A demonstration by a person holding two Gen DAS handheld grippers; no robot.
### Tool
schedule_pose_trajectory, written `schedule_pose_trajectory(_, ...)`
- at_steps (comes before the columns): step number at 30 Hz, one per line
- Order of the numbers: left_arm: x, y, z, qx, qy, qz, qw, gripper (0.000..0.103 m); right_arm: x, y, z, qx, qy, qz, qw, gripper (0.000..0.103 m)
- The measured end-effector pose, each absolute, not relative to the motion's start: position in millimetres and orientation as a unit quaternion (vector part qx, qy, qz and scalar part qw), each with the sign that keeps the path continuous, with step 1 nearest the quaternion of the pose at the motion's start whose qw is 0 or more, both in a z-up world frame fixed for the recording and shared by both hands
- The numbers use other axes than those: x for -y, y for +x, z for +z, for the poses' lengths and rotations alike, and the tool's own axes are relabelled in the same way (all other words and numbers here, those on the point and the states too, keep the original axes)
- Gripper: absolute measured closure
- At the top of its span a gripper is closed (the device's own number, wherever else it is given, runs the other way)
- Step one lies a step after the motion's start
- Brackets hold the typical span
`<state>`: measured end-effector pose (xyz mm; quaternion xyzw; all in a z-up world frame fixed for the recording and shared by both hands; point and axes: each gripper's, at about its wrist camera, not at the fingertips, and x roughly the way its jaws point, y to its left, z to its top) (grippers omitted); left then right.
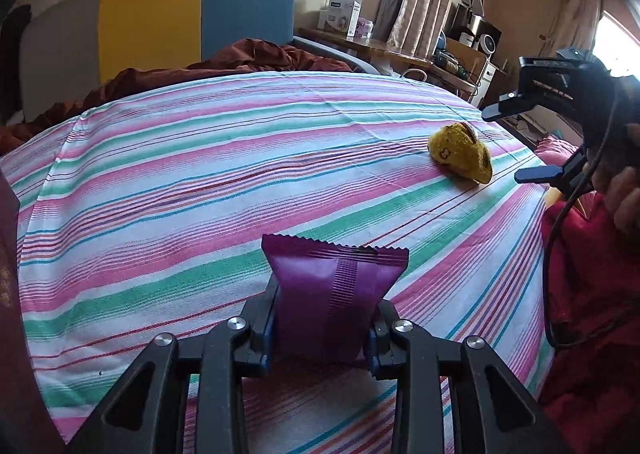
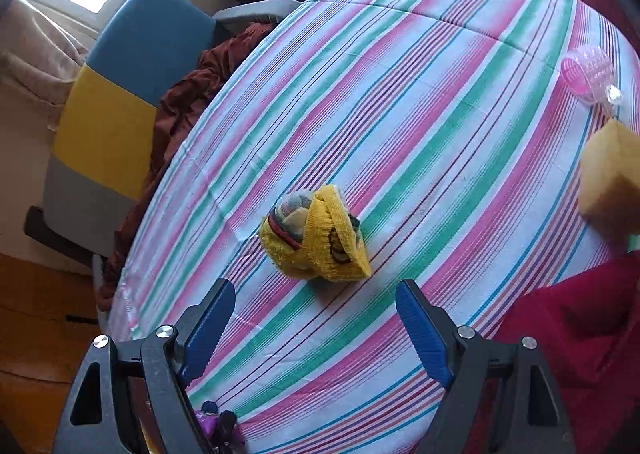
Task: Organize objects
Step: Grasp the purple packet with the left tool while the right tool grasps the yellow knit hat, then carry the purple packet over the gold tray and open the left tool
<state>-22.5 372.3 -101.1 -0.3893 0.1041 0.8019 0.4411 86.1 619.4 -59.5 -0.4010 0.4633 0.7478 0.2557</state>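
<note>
My left gripper (image 1: 324, 326) is shut on a purple snack packet (image 1: 334, 294) and holds it upright just above the striped bed sheet (image 1: 200, 181). A yellow rolled sock bundle (image 1: 460, 153) lies on the sheet to the far right. In the right wrist view the same sock bundle (image 2: 314, 238) lies just ahead of my right gripper (image 2: 316, 318), which is open and empty above the sheet (image 2: 420, 93). The right gripper (image 1: 516, 141) also shows open at the right edge of the left wrist view. A bit of the purple packet (image 2: 216, 424) shows at the bottom.
A pink hair roller (image 2: 588, 73) and a yellow sponge-like block (image 2: 612, 173) lie at the sheet's right side. A red cloth (image 2: 580, 326) covers the near right. A brown blanket (image 1: 240, 61) and a blue-yellow headboard (image 1: 192, 9) lie behind. A cluttered desk (image 1: 400, 49) stands beyond.
</note>
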Motion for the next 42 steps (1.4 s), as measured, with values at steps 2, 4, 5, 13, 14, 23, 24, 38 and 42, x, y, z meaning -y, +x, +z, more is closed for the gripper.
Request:
schedule_pose_trajectory(2, -372, -24, -102, -0.100, -0.390, 0.801, 0.443, 0.069, -618, 70, -56, -0.429, -0.409, 0.760, 0.267, 0.019)
schedule_pose_trajectory(4, -372, -24, -101, -0.099, -0.389, 0.801, 0.445, 0.069, -618, 51, -59, -0.404, -0.421, 0.760, 0.286, 0.019)
schedule_pose_trajectory(5, -372, -24, -102, -0.099, -0.389, 0.801, 0.444, 0.068, -619, 43, -64, -0.398, -0.427, 0.758, 0.290, 0.019)
schedule_pose_trajectory(13, -370, -24, -102, -0.093, -0.388, 0.800, 0.448, 0.067, -615, 12, -91, -0.315, -0.500, 0.751, 0.295, 0.045)
schedule_pose_trajectory(14, -370, -24, -102, -0.093, -0.388, 0.800, 0.448, 0.067, -612, 10, -90, -0.309, -0.500, 0.756, 0.287, 0.048)
schedule_pose_trajectory(23, -369, -23, -102, -0.092, -0.388, 0.800, 0.449, 0.066, -546, -27, -79, -0.222, -0.529, 0.811, 0.111, 0.050)
schedule_pose_trajectory(24, -370, -22, -102, -0.093, -0.387, 0.800, 0.448, 0.066, -542, -28, -78, -0.223, -0.528, 0.814, 0.093, 0.050)
schedule_pose_trajectory(38, -371, -22, -103, -0.106, -0.383, 0.804, 0.442, 0.066, -496, -43, -94, -0.117, -0.571, 0.812, 0.031, 0.050)
schedule_pose_trajectory(42, -372, -20, -103, -0.111, -0.382, 0.805, 0.440, 0.066, -501, -43, -96, -0.130, -0.569, 0.811, 0.029, 0.049)
